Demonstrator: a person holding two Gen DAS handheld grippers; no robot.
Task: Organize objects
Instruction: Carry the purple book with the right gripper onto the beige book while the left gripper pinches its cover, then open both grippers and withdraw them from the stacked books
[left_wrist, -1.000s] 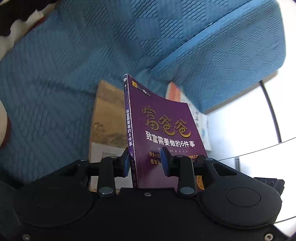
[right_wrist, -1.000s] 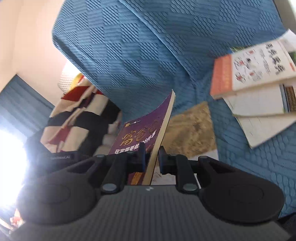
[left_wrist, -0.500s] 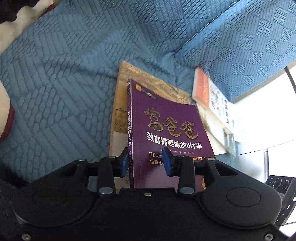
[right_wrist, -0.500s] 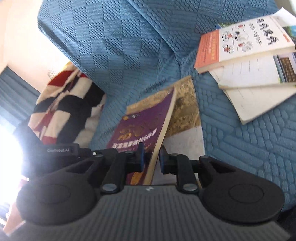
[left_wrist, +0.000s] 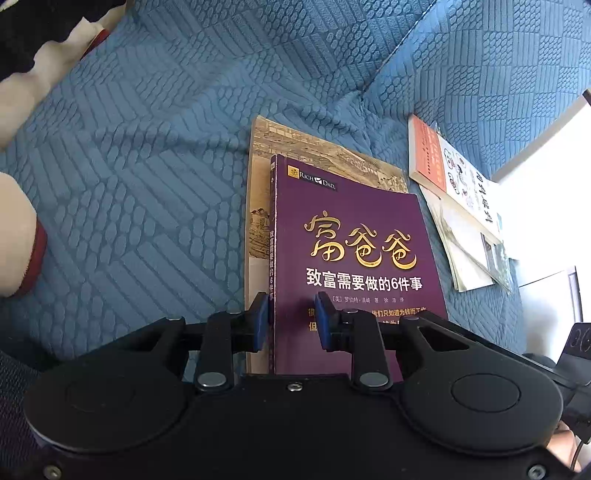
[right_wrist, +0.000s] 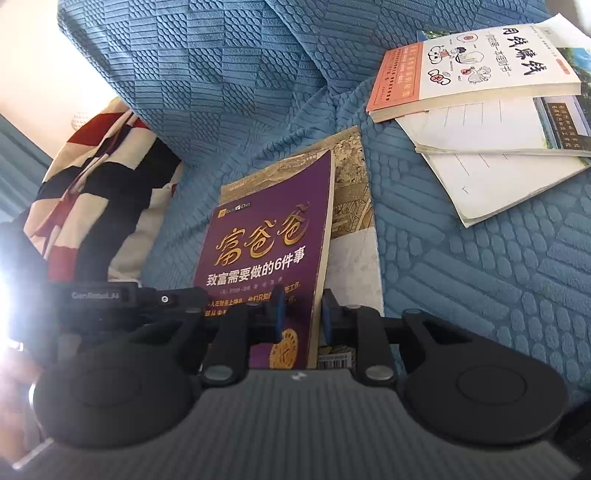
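Purple book (left_wrist: 354, 236) between both claws

Blue quilted sofa cover (left_wrist: 155, 177), striped cushion (right_wrist: 96, 177)

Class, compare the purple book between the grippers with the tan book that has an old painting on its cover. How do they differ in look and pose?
The purple book has a plain cover with gold lettering; the tan book carries an old painted scene. The purple book lies on top, with gripper fingers astride its near edge; the tan book lies beneath it, on the blue quilted cover, ungripped. The tan book's cover is larger, showing past the purple book's edges. Both are paperbacks.
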